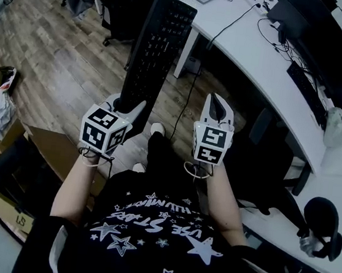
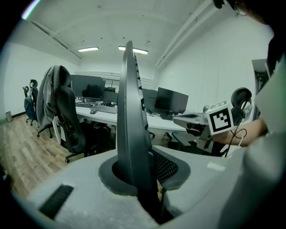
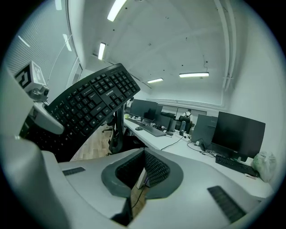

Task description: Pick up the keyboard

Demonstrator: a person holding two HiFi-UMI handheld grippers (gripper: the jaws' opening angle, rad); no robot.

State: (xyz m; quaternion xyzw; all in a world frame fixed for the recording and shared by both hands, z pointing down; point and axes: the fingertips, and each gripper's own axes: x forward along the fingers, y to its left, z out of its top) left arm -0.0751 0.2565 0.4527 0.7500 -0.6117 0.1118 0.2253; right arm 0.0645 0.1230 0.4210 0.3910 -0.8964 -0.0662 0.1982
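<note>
Black keyboard (image 1: 159,45) lifted clear of bench (image 1: 255,56), one end pinched in left gripper (image 1: 127,105), length extended toward 12 o'clock. Right gripper (image 1: 218,106) pressed together, empty. Firm pinch advised; far end likely to sag.

"Lenovo" on kbd (image 3: 89,103), shirt (image 1: 146,238) txt unclear

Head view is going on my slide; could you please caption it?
Left claw grips a black keyboard by one end above the wooden floor; the empty right claw is shut beside it.

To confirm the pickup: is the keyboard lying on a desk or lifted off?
Lifted off: the left claw clamps the keyboard at one end, above the floor.
</note>
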